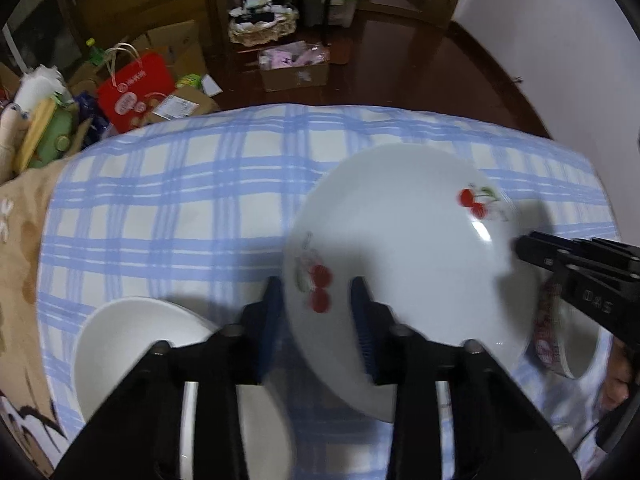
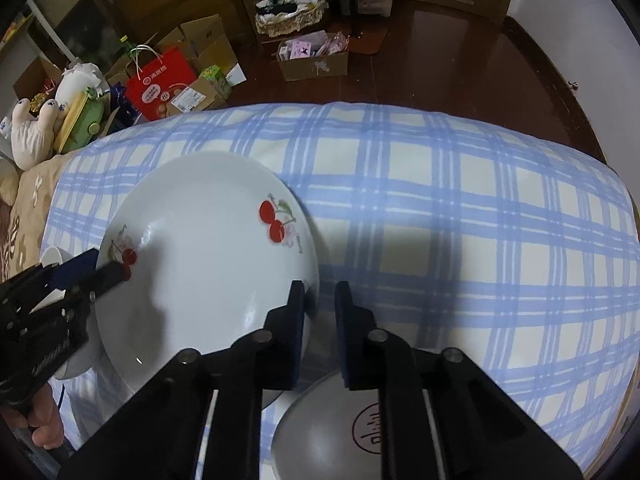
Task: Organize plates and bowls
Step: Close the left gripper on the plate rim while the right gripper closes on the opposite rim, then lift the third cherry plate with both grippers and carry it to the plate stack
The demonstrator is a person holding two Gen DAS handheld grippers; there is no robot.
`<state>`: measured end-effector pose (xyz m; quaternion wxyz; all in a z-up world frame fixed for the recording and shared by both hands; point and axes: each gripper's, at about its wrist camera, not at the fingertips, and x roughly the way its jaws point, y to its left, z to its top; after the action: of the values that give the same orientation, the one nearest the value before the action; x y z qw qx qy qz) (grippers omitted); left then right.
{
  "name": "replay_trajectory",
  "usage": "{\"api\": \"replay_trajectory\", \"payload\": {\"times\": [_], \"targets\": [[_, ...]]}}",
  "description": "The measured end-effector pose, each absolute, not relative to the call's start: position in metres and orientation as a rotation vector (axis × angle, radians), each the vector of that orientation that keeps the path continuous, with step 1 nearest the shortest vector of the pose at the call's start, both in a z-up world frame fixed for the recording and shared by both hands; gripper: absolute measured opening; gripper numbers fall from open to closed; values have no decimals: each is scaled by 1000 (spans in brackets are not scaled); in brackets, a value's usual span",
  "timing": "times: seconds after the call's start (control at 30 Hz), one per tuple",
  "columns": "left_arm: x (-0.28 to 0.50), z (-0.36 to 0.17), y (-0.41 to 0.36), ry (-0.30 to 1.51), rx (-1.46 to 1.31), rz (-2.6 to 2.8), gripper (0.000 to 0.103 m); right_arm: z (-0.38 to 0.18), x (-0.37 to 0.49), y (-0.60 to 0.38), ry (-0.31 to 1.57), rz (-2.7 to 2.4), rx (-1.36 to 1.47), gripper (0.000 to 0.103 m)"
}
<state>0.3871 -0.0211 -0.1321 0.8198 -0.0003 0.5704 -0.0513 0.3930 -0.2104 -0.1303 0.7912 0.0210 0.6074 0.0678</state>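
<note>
A white cherry-print plate (image 1: 404,248) is held tilted above the blue checked cloth (image 1: 180,200). My left gripper (image 1: 318,312) is shut on its left rim, one finger on each face. My right gripper (image 2: 320,312) straddles the plate's right rim (image 2: 308,264) and its fingers stand a little apart; it also shows in the left wrist view (image 1: 524,250). The plate fills the left of the right wrist view (image 2: 208,264), with my left gripper (image 2: 108,270) at its edge. A white bowl (image 1: 132,336) sits below my left gripper. A grey bowl (image 2: 320,428) sits under my right gripper.
A patterned bowl (image 1: 560,340) lies at the right, partly behind the plate. The checked cloth (image 2: 480,220) stretches to the right. Beyond the far edge are a red bag (image 2: 160,84), cardboard boxes (image 2: 316,64) and a dark wood floor (image 2: 460,52).
</note>
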Motion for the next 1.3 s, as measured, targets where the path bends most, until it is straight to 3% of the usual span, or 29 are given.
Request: {"api": "replay_trajectory", "payload": {"times": [0.23, 0.43, 0.73, 1.3], "targets": [[391, -131, 2, 1202, -181, -152, 22, -132, 392, -208, 1321, 134, 72, 11], [390, -129, 2, 1183, -180, -162, 21, -130, 388, -211, 1294, 120, 112, 11], [389, -121, 5, 1186, -173, -156, 6, -126, 383, -213, 1277, 84, 132, 11], [388, -102, 22, 1148, -220, -162, 5, -114, 381, -213, 1207, 90, 208, 8]]}}
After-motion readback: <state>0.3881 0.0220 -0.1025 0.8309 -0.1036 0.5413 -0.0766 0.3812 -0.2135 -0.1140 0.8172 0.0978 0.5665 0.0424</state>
